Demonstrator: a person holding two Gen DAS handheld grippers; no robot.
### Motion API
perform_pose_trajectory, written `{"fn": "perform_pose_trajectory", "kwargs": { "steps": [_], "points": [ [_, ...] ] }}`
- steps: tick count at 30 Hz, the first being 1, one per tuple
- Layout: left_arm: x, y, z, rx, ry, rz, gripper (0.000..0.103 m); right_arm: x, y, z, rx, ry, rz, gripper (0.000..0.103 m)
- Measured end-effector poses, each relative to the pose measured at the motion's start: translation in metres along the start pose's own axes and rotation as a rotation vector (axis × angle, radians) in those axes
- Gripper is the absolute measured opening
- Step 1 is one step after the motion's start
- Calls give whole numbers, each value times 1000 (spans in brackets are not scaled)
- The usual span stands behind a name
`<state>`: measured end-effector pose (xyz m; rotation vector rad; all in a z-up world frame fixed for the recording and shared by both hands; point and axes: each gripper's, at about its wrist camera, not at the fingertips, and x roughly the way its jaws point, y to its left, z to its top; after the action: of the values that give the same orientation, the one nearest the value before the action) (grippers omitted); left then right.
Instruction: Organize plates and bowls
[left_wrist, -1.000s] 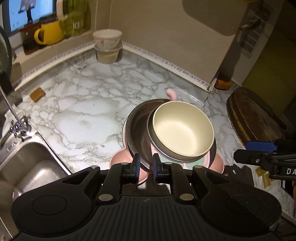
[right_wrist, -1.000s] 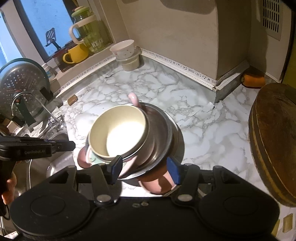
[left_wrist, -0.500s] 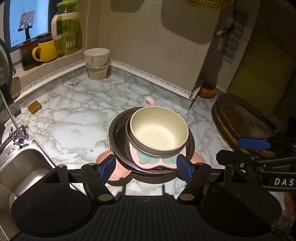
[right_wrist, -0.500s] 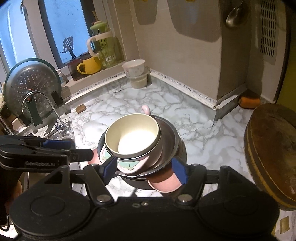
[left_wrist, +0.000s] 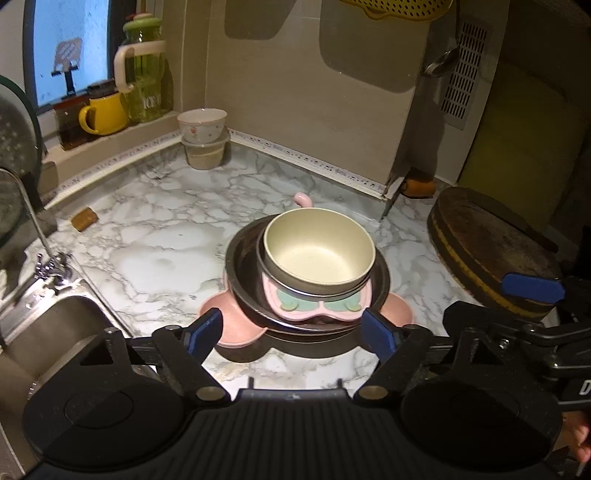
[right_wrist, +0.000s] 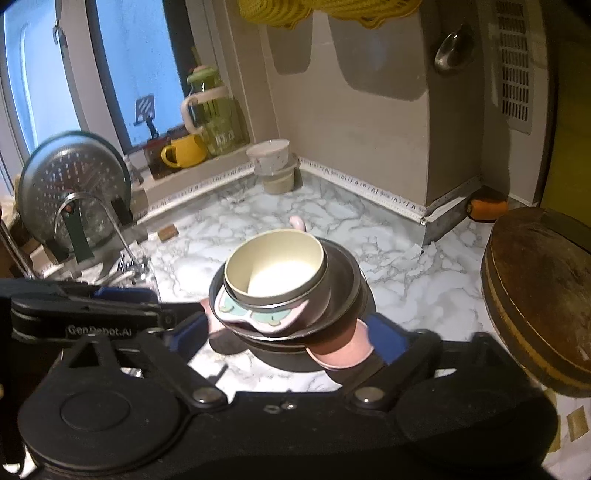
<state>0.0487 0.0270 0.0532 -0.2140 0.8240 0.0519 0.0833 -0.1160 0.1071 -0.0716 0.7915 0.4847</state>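
Observation:
A stack stands on the marble counter (left_wrist: 155, 236). A cream bowl (left_wrist: 319, 254) tops a pink-and-green child's plate (left_wrist: 314, 308), which lies in a dark metal dish (left_wrist: 242, 273) on a pink eared plate (left_wrist: 221, 321). My left gripper (left_wrist: 291, 330) hovers at the stack's near edge. Its jaws are opening, and the blue pads flank the stack without touching it. From the other side, my right gripper (right_wrist: 286, 334) faces the same cream bowl (right_wrist: 275, 269). Its jaws are opening wide around the near rim and press on nothing. One right-gripper finger (left_wrist: 532, 290) shows at the right edge.
Two stacked small bowls (left_wrist: 202, 136) sit in the back corner. A yellow mug (left_wrist: 101, 114) and a green jar (left_wrist: 144, 92) stand on the sill. A sink (left_wrist: 44, 332) with a tap lies left. A round wooden board (left_wrist: 491, 251) lies right, and a metal colander (right_wrist: 74, 184) stands by the sink.
Both grippers have let go of the stack's rim, spread their jaws wide and drawn back from it. The stack stays on the counter.

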Motion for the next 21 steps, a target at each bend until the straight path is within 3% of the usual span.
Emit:
{"fn": "perform_pose_trajectory", "kwargs": {
  "steps": [9,21],
  "points": [
    [-7,-4,-10,28,-21,7,85,-11,7,-13,22,-67,-16,103],
    [-17,-4,-13,15,-48,-32,85,-16,4,-22,91,-75,-53,103]
  ]
}}
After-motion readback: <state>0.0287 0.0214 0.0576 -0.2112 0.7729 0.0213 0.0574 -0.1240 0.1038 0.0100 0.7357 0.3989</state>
